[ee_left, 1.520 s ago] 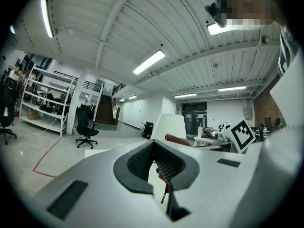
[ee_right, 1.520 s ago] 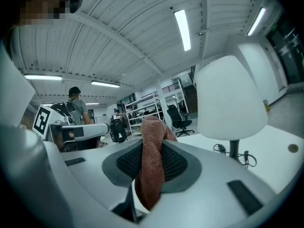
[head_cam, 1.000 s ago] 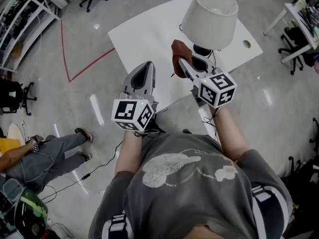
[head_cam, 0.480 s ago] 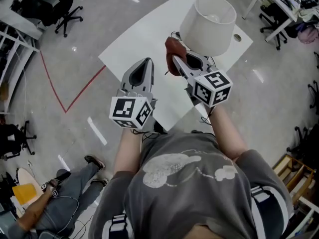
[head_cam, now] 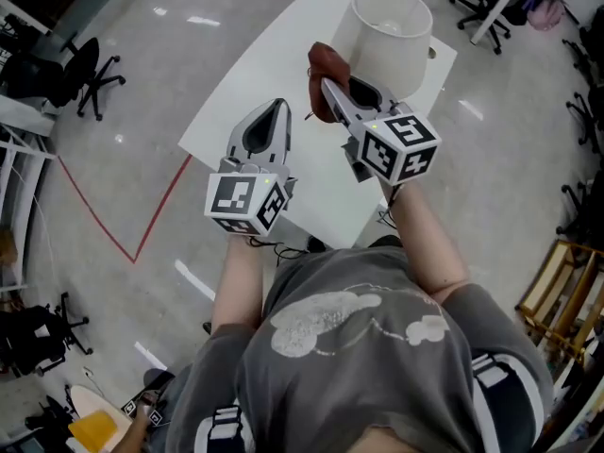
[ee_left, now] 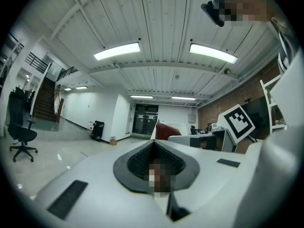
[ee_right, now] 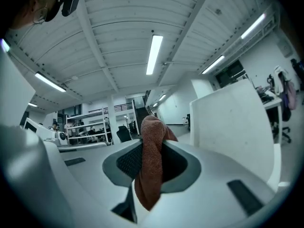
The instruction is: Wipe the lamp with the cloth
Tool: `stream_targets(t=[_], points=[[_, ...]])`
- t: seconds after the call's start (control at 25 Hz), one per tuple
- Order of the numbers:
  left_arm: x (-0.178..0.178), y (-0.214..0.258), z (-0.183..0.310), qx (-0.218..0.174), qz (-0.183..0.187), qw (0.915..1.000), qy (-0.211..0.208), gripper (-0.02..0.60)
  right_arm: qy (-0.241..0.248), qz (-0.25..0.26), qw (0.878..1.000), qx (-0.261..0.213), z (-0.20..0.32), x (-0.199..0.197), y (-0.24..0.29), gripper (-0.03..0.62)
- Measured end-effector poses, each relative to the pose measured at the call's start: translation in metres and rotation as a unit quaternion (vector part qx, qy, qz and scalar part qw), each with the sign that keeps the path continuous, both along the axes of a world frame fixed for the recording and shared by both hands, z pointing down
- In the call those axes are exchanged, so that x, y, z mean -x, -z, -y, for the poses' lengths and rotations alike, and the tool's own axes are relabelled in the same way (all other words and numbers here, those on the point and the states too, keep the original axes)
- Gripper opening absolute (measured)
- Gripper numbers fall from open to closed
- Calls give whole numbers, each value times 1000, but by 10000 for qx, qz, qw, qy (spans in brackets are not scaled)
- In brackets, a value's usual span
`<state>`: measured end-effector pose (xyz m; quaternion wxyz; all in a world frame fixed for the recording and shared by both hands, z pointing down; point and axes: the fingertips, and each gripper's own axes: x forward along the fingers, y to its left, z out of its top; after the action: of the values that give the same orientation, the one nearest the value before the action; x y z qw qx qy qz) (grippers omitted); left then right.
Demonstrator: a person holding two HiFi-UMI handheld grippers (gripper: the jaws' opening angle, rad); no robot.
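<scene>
In the head view, our right hand-held gripper (head_cam: 323,83) pinches the brown cloth (head_cam: 327,62) just left of the lamp (head_cam: 389,8), beside its shade (head_cam: 377,50). The lamp stands upright at the far end of the white bench (head_cam: 274,111). Our left hand-held gripper (head_cam: 277,109) hovers farther from it.

In the left gripper view, its jaws are pressed together on nothing.

In the right gripper view, the cloth hangs between the jaws and the shade rises close on the right, so we judge the wipe goes rightward.
</scene>
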<state>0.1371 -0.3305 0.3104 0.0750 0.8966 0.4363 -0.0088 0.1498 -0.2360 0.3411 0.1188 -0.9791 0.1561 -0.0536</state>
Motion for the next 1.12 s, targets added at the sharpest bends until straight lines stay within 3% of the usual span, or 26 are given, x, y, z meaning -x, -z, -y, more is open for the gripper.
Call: stream_targets(t=[0.28, 0.68, 1.12], points=[[-23, 4, -11, 82, -6, 9985, -539, 8, -772, -213, 9963, -314, -19, -23, 30, 91], [-41, 11, -31, 142, -72, 9957, -911, 8, -1483, -256, 9853, -806, -45, -43, 45, 91], [-26, -5, -33, 119, 138, 9951, -970, 8, -1679, -143, 9803, -1027, -53, -41, 34, 91]])
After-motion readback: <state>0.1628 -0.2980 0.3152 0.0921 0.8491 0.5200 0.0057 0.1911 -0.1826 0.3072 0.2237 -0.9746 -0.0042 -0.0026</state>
